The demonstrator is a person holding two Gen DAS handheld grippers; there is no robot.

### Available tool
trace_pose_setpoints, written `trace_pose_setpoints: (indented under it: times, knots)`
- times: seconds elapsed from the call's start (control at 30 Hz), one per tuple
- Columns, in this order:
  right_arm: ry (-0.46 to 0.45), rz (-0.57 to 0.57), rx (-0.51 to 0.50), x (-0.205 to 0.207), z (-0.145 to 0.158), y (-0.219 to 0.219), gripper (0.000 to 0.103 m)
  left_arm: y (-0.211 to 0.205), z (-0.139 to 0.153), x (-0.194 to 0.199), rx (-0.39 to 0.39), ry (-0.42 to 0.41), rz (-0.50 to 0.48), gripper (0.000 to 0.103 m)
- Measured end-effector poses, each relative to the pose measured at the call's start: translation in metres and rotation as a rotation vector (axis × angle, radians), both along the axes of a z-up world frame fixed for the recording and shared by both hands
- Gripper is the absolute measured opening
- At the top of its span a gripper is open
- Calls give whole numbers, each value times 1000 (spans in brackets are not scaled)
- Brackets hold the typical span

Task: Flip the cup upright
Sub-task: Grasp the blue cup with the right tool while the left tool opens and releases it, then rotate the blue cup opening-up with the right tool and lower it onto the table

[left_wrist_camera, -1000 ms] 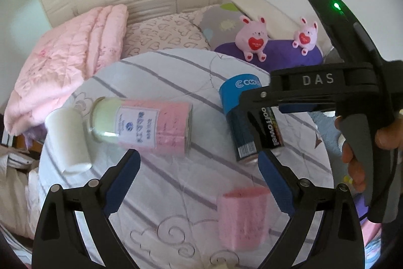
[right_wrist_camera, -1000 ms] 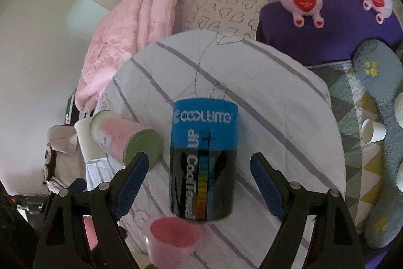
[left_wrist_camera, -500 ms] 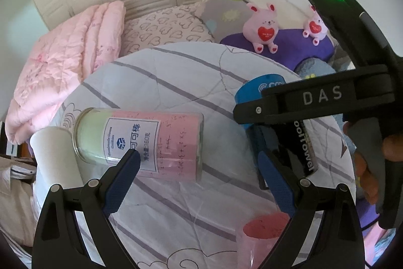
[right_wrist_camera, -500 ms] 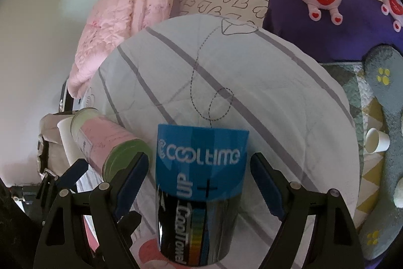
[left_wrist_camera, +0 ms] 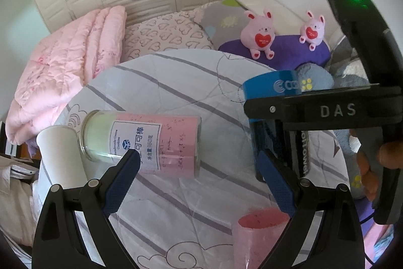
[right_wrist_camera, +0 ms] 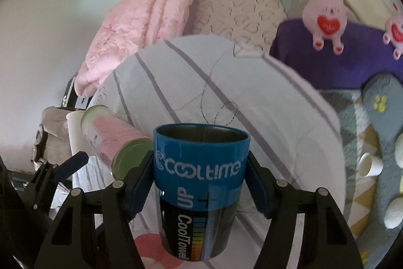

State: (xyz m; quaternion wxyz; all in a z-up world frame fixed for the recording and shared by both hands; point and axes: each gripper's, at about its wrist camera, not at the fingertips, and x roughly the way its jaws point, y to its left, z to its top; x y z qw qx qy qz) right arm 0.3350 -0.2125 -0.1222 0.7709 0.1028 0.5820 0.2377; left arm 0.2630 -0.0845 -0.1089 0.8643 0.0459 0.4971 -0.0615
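While its two blue-padded fingers press against either side of the blue band, the right gripper (right_wrist_camera: 200, 183) clamps the blue-and-black cup (right_wrist_camera: 201, 193), which stands between the pads with its open mouth tilted up and away from the camera, the dark inner wall showing. Just to the left of this gripper lies a pink-labelled jar (right_wrist_camera: 115, 140) on its side, its pale green end facing the lens, and a white paper cup (right_wrist_camera: 75, 127) sits just beyond the jar's far end. Below the held cup, a pink cup (right_wrist_camera: 151, 248) shows partly behind it. Everything rests on a round table draped in a white cloth with grey stripes (right_wrist_camera: 252, 117).

From the left wrist view, the left gripper (left_wrist_camera: 199, 183) hangs with its jaws spread wide and nothing between them. Ahead of its left finger lies the same jar (left_wrist_camera: 151, 140), with the white cup (left_wrist_camera: 58, 155) touching or just beside its lidded end. Ahead of its right finger is the blue cup (left_wrist_camera: 272, 90), partly hidden by the black body of the right gripper (left_wrist_camera: 325, 112). The pink cup (left_wrist_camera: 259, 238) stands upright near the right finger, mouth open upward. Further out lie a folded pink quilt (left_wrist_camera: 68, 72) and two pink plush rabbits (left_wrist_camera: 259, 34) on a purple cushion (left_wrist_camera: 284, 54).
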Motion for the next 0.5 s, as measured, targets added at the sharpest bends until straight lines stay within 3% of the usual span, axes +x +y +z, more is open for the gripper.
trace_pose_setpoints:
  times: [0.3, 0.5]
  knots:
    - [-260, 45, 18, -23, 23, 2, 68, -1, 9, -13, 10, -12, -4, 96]
    - [-434, 114, -64, -49, 27, 15, 68, 1, 10, -19, 18, -10, 5, 96]
